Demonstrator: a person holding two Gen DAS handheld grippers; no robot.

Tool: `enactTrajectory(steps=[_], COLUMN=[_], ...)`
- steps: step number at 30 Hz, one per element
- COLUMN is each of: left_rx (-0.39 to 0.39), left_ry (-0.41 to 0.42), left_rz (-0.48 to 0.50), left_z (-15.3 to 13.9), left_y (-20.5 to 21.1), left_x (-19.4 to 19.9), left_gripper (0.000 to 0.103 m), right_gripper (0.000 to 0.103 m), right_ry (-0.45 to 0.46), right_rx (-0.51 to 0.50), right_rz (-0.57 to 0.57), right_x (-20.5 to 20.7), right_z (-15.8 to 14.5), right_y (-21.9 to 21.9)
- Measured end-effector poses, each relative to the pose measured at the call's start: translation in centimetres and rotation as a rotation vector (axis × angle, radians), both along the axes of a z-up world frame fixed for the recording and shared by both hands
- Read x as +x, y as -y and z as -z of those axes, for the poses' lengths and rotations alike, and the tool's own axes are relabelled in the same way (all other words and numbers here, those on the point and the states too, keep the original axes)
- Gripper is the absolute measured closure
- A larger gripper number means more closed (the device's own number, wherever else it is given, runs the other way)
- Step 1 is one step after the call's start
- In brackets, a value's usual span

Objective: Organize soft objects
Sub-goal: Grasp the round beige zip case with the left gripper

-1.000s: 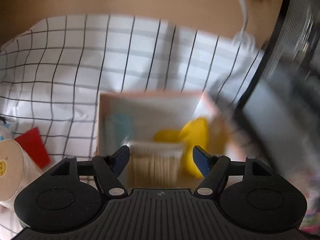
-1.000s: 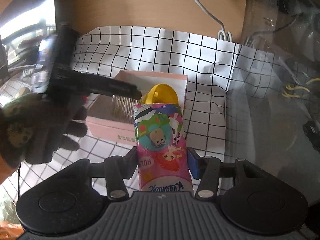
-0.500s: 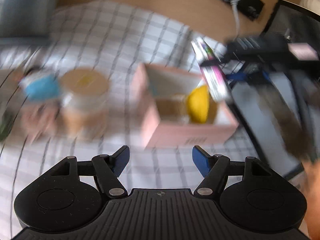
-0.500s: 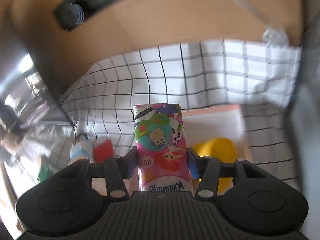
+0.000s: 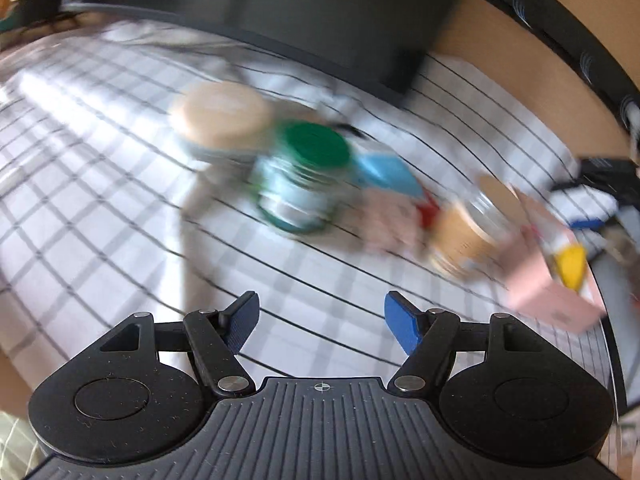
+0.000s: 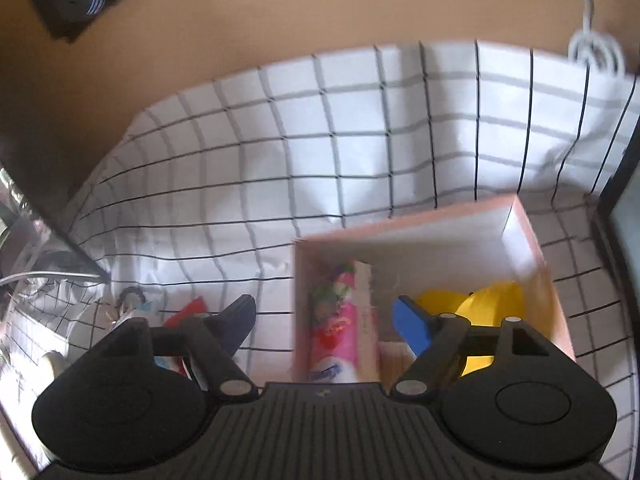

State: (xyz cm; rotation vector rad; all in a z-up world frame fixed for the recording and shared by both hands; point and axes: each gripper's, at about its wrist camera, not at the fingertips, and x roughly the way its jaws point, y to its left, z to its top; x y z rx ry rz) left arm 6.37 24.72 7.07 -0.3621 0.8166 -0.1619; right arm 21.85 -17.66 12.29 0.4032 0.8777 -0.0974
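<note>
A wooden worktop (image 6: 248, 32) carries a white grid-lined cloth (image 6: 280, 168). On the cloth stand a pink box (image 6: 558, 316), a green-lidded jar (image 5: 300, 184), a tan-lidded tub (image 5: 220, 118) and a brown-labelled jar (image 5: 468, 236); a coiled white cable (image 6: 596, 46) lies at the cloth's far edge.

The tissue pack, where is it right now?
In the right wrist view, the tissue pack lies inside the pink box, against its left wall, left of the yellow item, below the open right gripper.
</note>
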Motion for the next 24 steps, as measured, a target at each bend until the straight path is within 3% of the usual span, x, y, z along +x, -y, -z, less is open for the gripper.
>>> enactTrajectory(steps=[4, 8, 12, 16, 20, 24], left_rx=[0.015, 0.044, 0.053, 0.005, -0.085, -0.181], left_ry=[0.04, 0.136, 0.215, 0.257, 0.228, 0.169], left_rz=[-0.043, -0.07, -0.092, -0.091, -0.048, -0.007], left_z=[-0.6, -3.0, -5.7, -7.7, -7.3, -4.2], left_y=[-4.6, -9.6, -14.4, -18.2, -20.5, -19.8], left_x=[1.5, 3.5, 5.7, 7.7, 9.1, 9.7], left_gripper=[0.029, 0.029, 0.029, 0.029, 0.029, 0.029], right_gripper=[0.026, 0.024, 0.023, 0.023, 0.02, 0.019], right_ry=[0.063, 0.161, 0.229, 0.324, 0.379, 0.272], right_rx=[-0.067, -0.115, -0.115, -0.081, -0.125, -0.218], right_rz=[-0.088, -0.248, -0.39, -0.489, -0.571, -0.695], right_x=[-0.9, -1.3, -0.8, 0.3, 1.0, 2.0], right_z=[-4.2, -8.8, -12.4, -15.9, -17.3, -14.1], right_y=[-5.6, -14.4, -22.8, -30.3, -34.6, -36.0])
